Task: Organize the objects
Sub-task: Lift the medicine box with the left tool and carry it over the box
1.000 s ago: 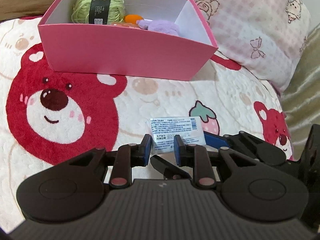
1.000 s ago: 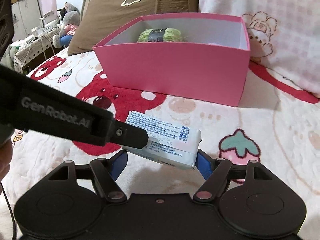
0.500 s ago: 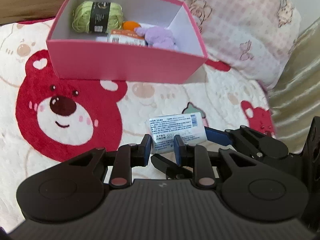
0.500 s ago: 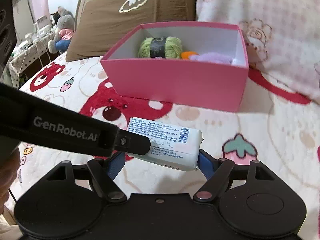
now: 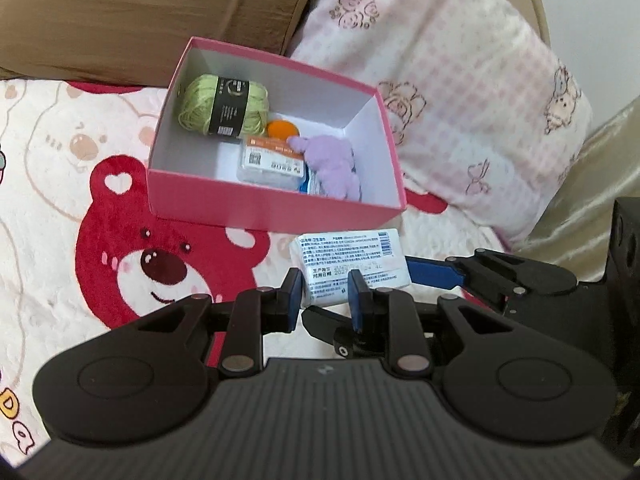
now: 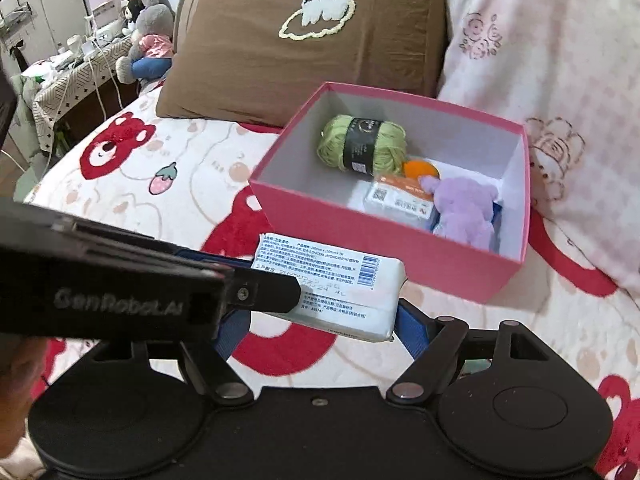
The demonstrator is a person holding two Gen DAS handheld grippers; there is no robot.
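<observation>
Here both the left gripper and right gripper clamp the white packet near the pink box.

One pink box, one yarn ball, one orange ball, one purple plush, two packs, two pillows, two grippers.
</observation>
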